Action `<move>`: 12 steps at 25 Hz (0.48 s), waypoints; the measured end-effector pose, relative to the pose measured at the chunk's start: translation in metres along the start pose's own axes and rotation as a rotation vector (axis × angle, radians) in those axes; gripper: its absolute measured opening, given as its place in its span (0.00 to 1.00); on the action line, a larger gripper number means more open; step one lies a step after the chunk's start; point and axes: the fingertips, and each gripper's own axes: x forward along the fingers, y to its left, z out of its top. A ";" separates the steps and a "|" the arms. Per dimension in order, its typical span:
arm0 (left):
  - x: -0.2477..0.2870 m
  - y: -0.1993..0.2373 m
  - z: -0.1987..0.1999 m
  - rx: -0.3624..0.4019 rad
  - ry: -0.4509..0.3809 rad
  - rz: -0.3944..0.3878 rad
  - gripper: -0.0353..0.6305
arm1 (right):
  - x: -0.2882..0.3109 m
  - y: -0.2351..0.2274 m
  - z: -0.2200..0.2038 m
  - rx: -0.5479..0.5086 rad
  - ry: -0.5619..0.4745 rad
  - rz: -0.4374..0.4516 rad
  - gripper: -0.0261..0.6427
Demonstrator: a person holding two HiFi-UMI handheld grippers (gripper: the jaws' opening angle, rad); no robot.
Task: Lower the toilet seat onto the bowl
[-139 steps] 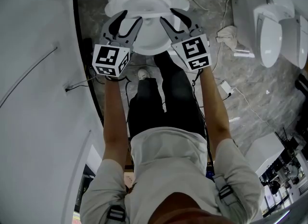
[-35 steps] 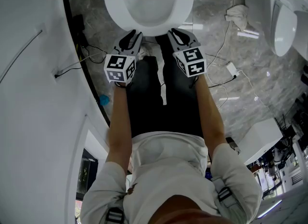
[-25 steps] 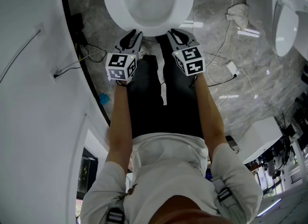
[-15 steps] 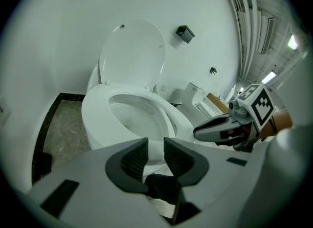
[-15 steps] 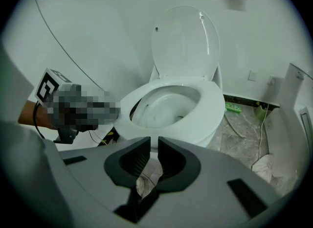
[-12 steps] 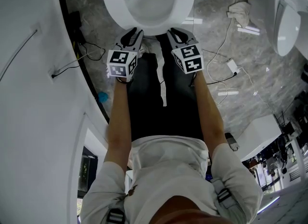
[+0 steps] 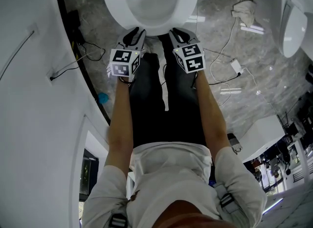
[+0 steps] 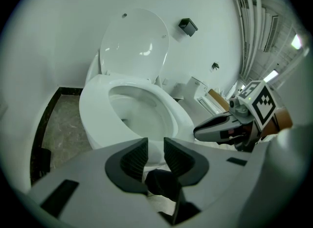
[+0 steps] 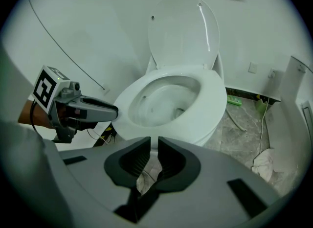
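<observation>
The white toilet seat point(image 8: 168, 109) lies flat on the bowl point(image 8: 95, 119), and the lid point(image 8: 134, 46) stands upright behind it. In the right gripper view the seat point(image 9: 215, 100) and the raised lid point(image 9: 183, 31) look the same. From above, the seat ring point(image 7: 188, 2) sits at the top centre. My left gripper point(image 7: 134, 33) hovers just short of the bowl's front edge on the left, and my right gripper point(image 7: 177, 33) is beside it on the right. The left gripper point(image 8: 155, 146) shows a clear gap with nothing in it. The right gripper point(image 9: 153, 146) shows a narrow, empty gap.
A curved white wall point(image 7: 34, 100) with a black baseboard closes in the left side. A second toilet point(image 7: 291, 21) stands at the right. A crumpled cloth point(image 7: 243, 9) and cables point(image 7: 220, 78) lie on the grey stone floor. The person's dark trousers point(image 7: 161, 100) are below the grippers.
Since the oldest frame both grippers have drawn back from the seat's front rim, with their jaws narrower. Over the last second they have hardly moved.
</observation>
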 end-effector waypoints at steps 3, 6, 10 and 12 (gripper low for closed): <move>0.004 0.003 -0.005 0.001 0.009 0.001 0.22 | 0.006 0.000 -0.003 0.000 0.009 -0.007 0.13; 0.008 0.005 -0.008 0.000 0.014 0.003 0.22 | 0.010 -0.002 -0.006 0.003 0.016 -0.009 0.13; 0.012 0.006 -0.012 0.000 0.027 0.005 0.22 | 0.014 -0.004 -0.010 0.004 0.028 -0.011 0.13; 0.014 0.007 -0.014 -0.001 0.030 0.005 0.22 | 0.017 -0.004 -0.012 0.003 0.033 -0.012 0.13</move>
